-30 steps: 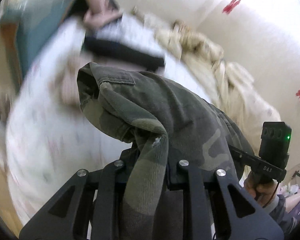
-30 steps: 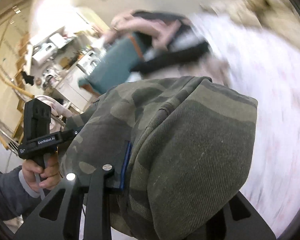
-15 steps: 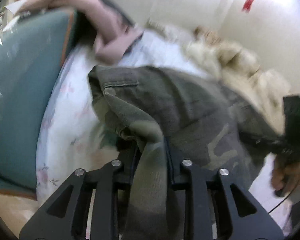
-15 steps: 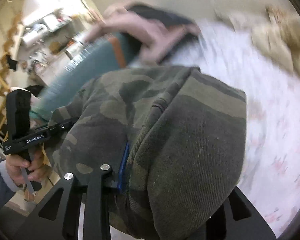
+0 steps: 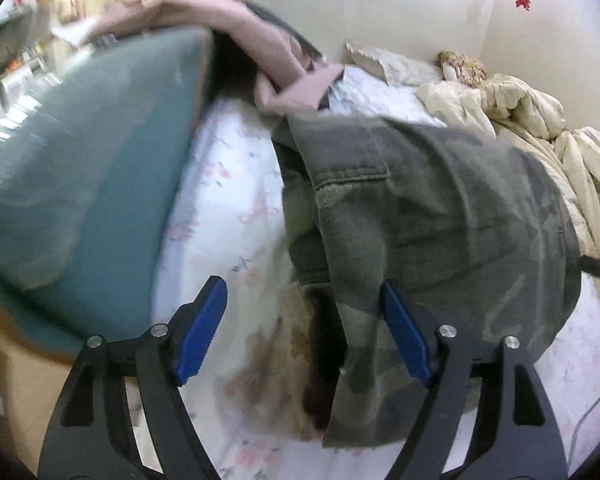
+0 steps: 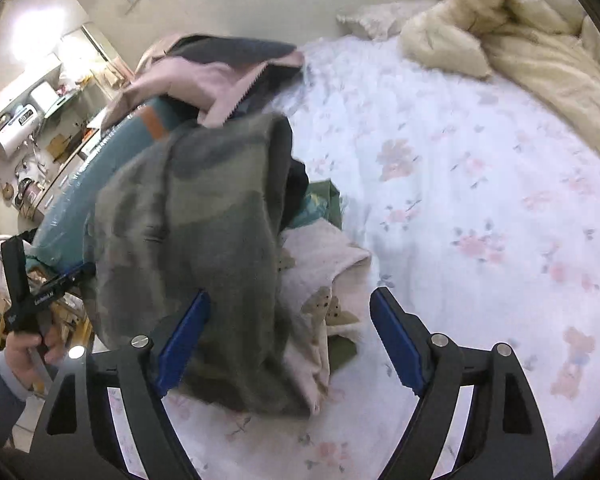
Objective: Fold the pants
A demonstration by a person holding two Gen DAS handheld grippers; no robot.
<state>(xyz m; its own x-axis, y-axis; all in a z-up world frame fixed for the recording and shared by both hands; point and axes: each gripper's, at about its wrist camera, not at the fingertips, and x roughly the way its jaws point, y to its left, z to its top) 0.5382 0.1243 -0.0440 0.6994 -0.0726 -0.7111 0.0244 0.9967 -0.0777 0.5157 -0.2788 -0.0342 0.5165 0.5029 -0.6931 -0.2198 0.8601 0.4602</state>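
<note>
Broadly, one bed covered by a white sheet printed with pink flowers (image 6: 480,184) fills both views. One rumpled cream quilt (image 6: 540,40) is bunched along the far side by the wall, and one pale frilled pillow (image 6: 380,20) is seen beside it. One teal upholstered panel with a tan edge (image 5: 84,184) stands at the bed's side, and over its top a heap of pink and dark garments (image 5: 260,56) is draped.

One pair of camouflage-patterned green cotton pants (image 5: 440,216), folded into a thick bundle, is seen on the sheet near the teal panel. In the right wrist view the bundle (image 6: 204,240) is blurred and lies partly over one cream towel-like cloth with small brown figures (image 6: 320,280); something green shows behind it and cannot be made out.

Two grippers are counted. The left gripper (image 5: 304,332) has just been opening: its two blue pads stand wide apart, with a fold of the pants between them against the right pad (image 5: 404,336), unclamped. The right gripper (image 6: 290,340) has likewise just been opening; its jaws are spread, and the pants' edge lies against the left pad (image 6: 184,340) without being pinched. One hand (image 6: 28,356) on the left gripper's black handle is seen at the right wrist view's left edge.
</note>
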